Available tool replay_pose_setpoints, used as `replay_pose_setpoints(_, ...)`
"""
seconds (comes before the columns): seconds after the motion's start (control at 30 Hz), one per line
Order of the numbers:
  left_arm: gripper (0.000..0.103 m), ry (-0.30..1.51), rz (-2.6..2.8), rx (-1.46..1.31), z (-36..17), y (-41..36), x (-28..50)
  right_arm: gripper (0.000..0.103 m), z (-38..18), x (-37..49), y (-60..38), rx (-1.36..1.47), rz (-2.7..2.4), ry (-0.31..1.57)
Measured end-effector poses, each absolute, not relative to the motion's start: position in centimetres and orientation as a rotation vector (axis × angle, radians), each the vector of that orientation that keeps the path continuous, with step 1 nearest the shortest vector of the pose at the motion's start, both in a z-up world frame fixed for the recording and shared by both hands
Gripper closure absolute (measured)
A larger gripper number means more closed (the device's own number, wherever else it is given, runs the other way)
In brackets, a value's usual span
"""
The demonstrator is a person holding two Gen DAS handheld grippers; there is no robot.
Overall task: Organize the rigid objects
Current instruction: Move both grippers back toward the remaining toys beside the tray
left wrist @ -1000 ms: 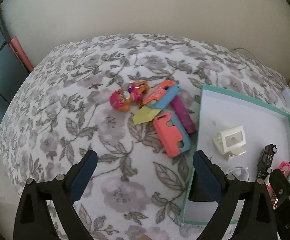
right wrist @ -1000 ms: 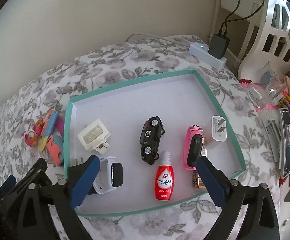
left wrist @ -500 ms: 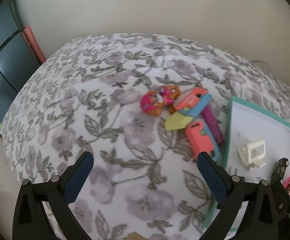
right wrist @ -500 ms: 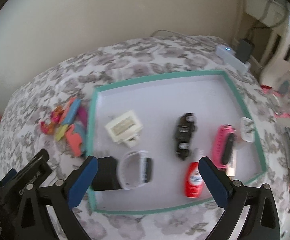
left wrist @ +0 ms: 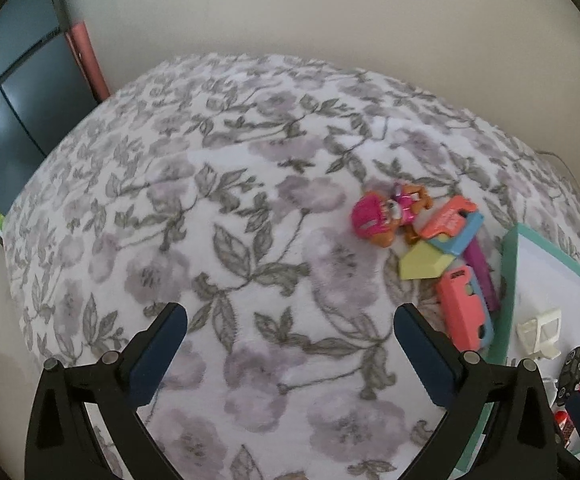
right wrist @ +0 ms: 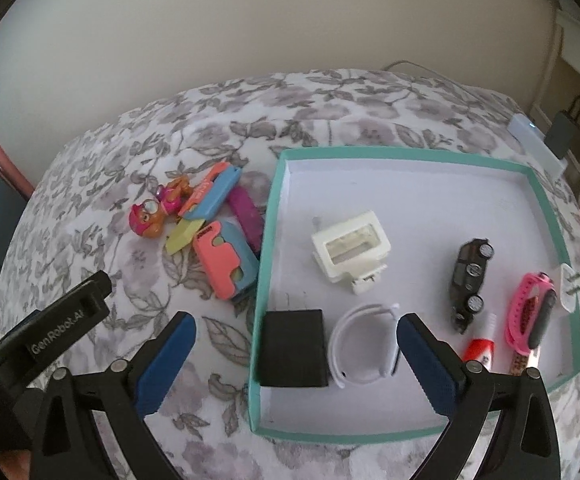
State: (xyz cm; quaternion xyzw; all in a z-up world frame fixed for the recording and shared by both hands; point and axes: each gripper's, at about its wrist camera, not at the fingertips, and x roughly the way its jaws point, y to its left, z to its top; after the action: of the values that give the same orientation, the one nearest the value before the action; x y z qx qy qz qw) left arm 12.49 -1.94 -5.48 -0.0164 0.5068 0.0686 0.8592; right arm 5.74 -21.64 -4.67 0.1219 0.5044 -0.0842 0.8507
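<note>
Teal-rimmed and white inside, the shallow tray lies on a bed covered by a floral blanket in grey and mauve. In it sit a cream plastic frame, a black toy car lying lengthwise, a pink band near the right wall, a red-labelled small bottle, a white watch strap curled in a loop, and a black block touching the left wall near the front corner.

Just outside the tray's left wall lies a loose heap: a pink-helmeted pup figure, two coral-and-blue flat pieces, a yellow piece and a purple bar beside the wall. These touch or overlap one another.

The blanket left and forward of the heap is bare and wide; the back half of the tray floor is also free. A white power strip sits beyond the tray's far right corner.

The left gripper hangs over bare blanket, jaws spread wide, grasping nothing. The right gripper is likewise spread and released, straddling the tray's front left corner above the block and strap; whether it touches them I cannot tell.
</note>
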Motion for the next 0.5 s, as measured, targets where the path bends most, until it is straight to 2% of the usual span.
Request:
replay_pose_setpoints(0.17, 0.0, 1.086, 0.135, -0.069, -5.8, -0.8, 13.7, 0.001, -4.8, 7.3, -21.2, 0.258, -0.122, 1.05)
replay_pose_setpoints(0.43, 0.0, 1.089, 0.055, -0.034, -6.4, -0.8, 17.2, 0.016, -5.1, 11.3, -20.3, 0.296, -0.029, 1.04)
replay_pose_setpoints(0.5, 0.0, 1.089, 0.032, -0.021, -6.7, -0.9, 18.1, 0.017, -5.1, 12.3, -20.2, 0.293, -0.024, 1.035)
